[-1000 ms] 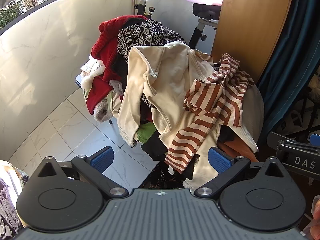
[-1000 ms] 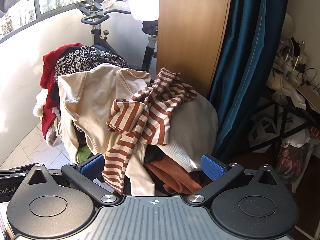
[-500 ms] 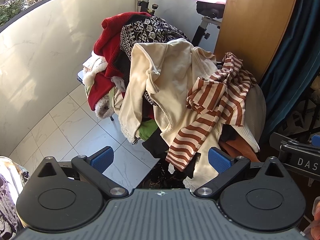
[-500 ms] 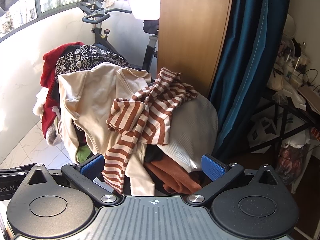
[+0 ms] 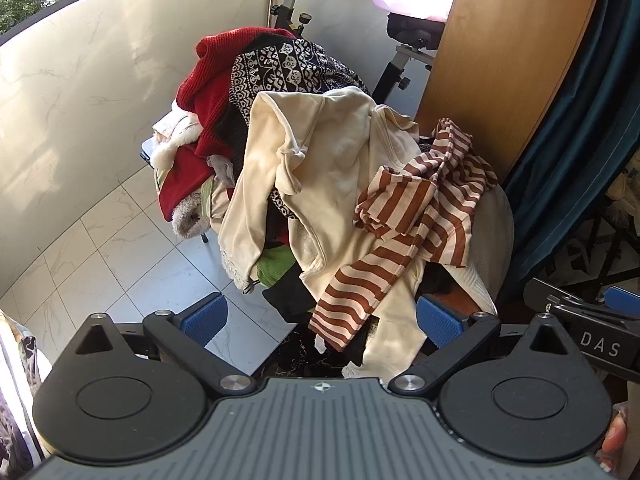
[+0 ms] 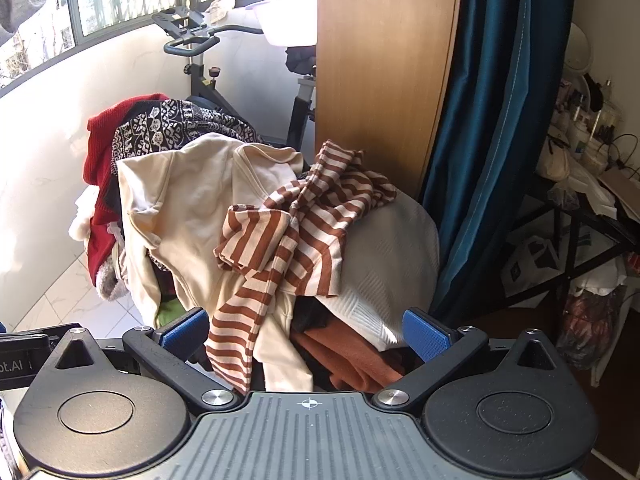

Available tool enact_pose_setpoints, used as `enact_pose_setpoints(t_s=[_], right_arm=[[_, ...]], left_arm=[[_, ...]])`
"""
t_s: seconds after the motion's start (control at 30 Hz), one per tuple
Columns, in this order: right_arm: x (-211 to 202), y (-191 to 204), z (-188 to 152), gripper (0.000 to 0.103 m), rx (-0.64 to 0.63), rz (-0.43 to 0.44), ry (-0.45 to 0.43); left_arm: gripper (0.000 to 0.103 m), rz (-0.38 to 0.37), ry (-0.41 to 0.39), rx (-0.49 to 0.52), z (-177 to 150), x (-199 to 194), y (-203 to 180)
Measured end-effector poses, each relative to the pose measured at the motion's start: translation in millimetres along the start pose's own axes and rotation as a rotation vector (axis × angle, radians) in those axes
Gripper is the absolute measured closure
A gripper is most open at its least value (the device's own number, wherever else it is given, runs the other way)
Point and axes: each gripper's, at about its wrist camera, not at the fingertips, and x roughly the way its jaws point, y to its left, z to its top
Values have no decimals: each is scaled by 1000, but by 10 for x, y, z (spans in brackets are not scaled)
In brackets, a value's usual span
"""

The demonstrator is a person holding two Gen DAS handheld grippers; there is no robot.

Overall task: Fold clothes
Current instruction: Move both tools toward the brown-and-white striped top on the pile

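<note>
Both grippers spread wide, empty. Striped shirt on top of clothes pile, sleeve hanging down toward near side. Right gripper nearer; left gripper beside.

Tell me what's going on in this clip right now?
A person holds two handheld claws facing a heap of unfolded laundry. The left claw and right claw are both open and hold nothing. On top of the heap lie a brown-and-cream striped top and a cream long-sleeved garment, with a red knit sweater and a black-and-white patterned knit behind. No garment has been picked up yet, so folding hasn't started.
</note>
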Motion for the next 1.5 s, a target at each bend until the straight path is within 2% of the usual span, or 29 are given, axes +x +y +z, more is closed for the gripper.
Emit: enact_pose_setpoints(t_s=[0.07, 0.27, 0.4, 0.5, 0.67, 0.77, 0.93, 1.13, 1.37, 1.5], right_arm=[[-32, -4, 5, 1, -11, 4, -17], [-110, -41, 1, 1, -71, -7, -56], [-132, -184, 14, 1, -63, -20, -69], [-108, -286, 7, 1, -58, -10, -62], [-19, -411, -24, 1, -85, 10, -48], [38, -549, -19, 1, -60, 41, -43], [153, -753, -33, 1, -35, 70, -24], [217, -748, -149, 1, -131, 95, -10], [297, -816, -184, 1, -55, 140, 31], [365, -865, -159, 1, 1, 131, 37]], left_arm=[[0, 18, -16, 2, 11, -21, -29], [0, 11, -63, 4, -13, -93, -165], [0, 20, -79, -2, -56, -137, -270], [0, -2, -74, -57, -82, -138, -267], [0, 19, -76, -112, -149, -139, -297], [0, 20, -84, -141, -185, -147, -314], [0, 85, -103, -93, -263, -144, -438], [0, 109, -67, -109, -310, -66, -483], [0, 9, -24, -196, -309, 119, -321], [0, -42, -18, -191, -242, 221, -241]])
